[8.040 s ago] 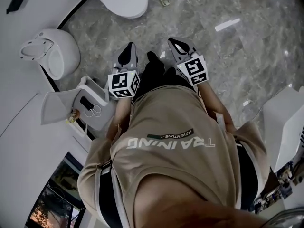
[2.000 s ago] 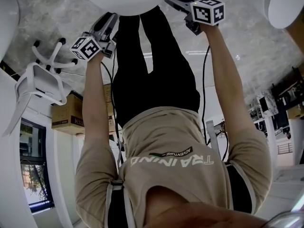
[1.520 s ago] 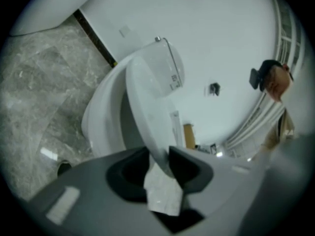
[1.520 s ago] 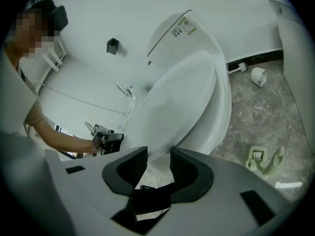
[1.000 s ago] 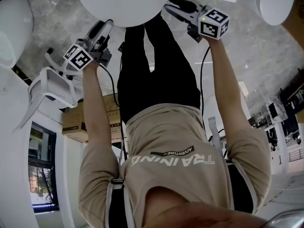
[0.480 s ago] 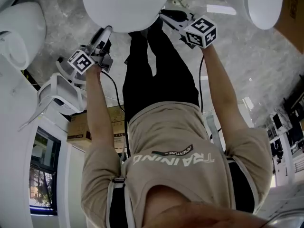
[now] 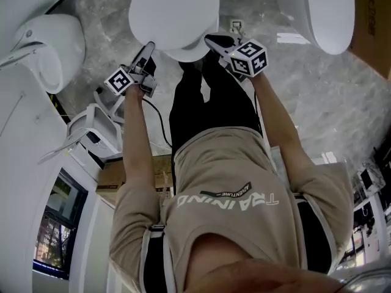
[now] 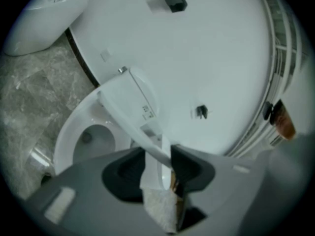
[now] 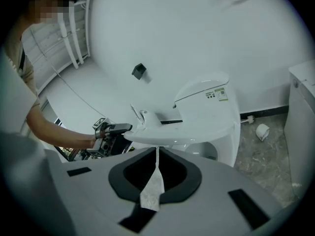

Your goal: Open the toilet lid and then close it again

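Observation:
The white toilet lid [image 7: 174, 11] is lifted off the bowl [image 8: 91, 139], its front raised. In the left gripper view the lid's thick rim [image 8: 125, 122] runs down between the jaws of my left gripper [image 8: 158, 159], which is shut on it. The right gripper view shows that same left gripper [image 9: 120, 128] at the lid's left edge. My right gripper [image 9: 157, 154] sits just below the lid's front rim [image 9: 182, 131]. Its jaws are closing to a thin slit, with nothing between them. In the head view my left gripper [image 7: 149, 46] and right gripper [image 7: 211, 39] flank the lid.
The toilet's back unit [image 9: 209, 95] carries a sticker. A paper roll [image 9: 262, 131] lies on the grey marble floor beside a white cabinet [image 9: 302, 107]. A urinal [image 7: 46, 38], a second toilet [image 7: 317, 11] and a white stool [image 7: 91, 124] stand nearby. Another person's arm [image 9: 59, 132] shows.
Both grippers have risen together at the lid's rim. The lid looks shorter and more tilted in the head view than a second ago. The view has swung toward the floor.

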The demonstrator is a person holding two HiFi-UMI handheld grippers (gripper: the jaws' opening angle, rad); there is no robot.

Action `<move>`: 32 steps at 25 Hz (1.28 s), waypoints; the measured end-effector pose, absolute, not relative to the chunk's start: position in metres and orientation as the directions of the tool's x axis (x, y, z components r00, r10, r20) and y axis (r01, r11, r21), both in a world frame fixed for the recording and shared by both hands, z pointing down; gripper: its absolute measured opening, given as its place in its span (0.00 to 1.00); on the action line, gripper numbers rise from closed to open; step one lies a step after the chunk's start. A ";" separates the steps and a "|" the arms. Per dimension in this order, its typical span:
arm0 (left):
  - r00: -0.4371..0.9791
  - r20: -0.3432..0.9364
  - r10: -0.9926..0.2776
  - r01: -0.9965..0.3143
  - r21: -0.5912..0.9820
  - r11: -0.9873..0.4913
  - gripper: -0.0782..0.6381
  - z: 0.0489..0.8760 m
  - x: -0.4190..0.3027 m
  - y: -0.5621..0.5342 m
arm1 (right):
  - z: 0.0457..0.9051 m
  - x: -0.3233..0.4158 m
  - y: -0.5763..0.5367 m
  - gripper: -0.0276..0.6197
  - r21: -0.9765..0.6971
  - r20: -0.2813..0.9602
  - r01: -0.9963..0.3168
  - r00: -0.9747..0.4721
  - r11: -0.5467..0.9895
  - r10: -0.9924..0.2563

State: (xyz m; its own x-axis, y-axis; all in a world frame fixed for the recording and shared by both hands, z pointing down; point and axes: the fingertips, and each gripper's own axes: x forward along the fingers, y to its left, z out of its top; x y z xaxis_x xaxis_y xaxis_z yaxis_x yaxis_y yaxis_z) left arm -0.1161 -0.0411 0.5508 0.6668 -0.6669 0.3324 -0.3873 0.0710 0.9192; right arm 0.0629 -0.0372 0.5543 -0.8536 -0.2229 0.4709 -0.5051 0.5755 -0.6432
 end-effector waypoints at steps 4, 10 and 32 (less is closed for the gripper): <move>0.650 0.308 -0.695 -0.362 0.929 0.073 0.33 0.540 -0.125 -0.065 | 0.545 0.044 -0.042 0.09 -0.627 0.484 -0.486 -0.855 0.609 -0.185; 0.633 0.259 -0.729 -0.309 0.949 0.068 0.33 0.525 -0.140 -0.103 | 0.523 0.010 -0.079 0.09 -0.598 0.490 -0.473 -0.854 0.647 -0.172; 0.782 0.173 -0.599 -0.218 0.976 -0.002 0.37 0.490 -0.145 -0.180 | 0.491 -0.041 -0.174 0.07 -0.573 0.610 -0.688 -0.721 0.446 -0.328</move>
State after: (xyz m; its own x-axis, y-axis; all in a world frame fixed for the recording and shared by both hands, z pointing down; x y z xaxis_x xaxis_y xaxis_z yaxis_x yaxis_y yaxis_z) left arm -0.1452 -0.1797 0.4902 0.7818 -0.5990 0.1733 -0.2178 -0.0019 0.9760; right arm -0.0407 -0.1740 0.4907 -0.7212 -0.3276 0.6103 -0.6876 0.4457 -0.5733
